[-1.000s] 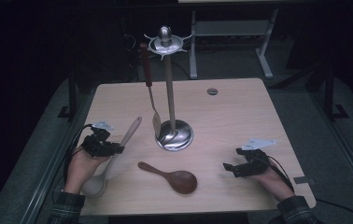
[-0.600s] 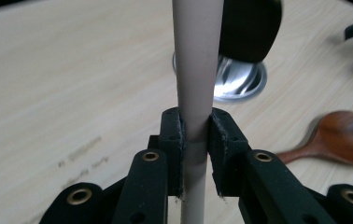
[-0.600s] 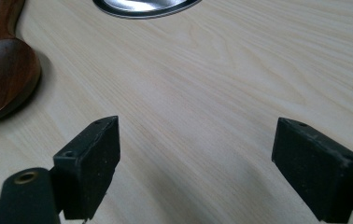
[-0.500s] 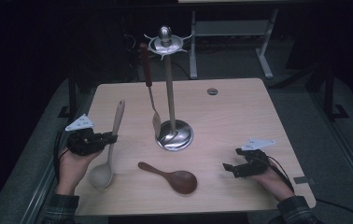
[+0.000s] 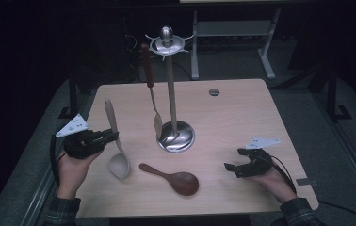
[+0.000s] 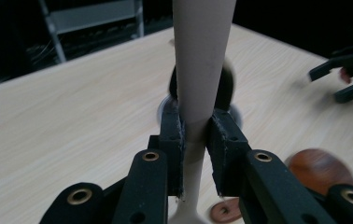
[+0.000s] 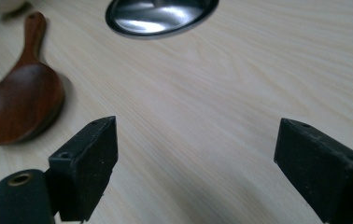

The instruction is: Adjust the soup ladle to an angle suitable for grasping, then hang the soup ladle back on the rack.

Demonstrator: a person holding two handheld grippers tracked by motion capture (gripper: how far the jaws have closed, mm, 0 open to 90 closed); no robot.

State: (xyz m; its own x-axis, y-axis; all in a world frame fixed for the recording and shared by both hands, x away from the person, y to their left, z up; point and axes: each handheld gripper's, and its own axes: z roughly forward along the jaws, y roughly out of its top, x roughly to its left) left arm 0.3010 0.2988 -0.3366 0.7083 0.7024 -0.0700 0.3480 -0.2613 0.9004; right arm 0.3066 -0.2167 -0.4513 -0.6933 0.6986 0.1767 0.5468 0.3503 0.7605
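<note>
Dark wooden paddle (image 5: 176,179), table (image 5: 242,117)

Left tool (image 5: 108,137): I have its jaws clamped tight, hand raised, pointing right.
Right tool (image 5: 231,168): my jaws stand wide apart, hand low, pointing left.

We find no text, label, brand, number or sign that can be read on anything here. The grey three-cornered plates on top of the grippers carry a few small dark dots, too small for us to make out as characters.
</note>
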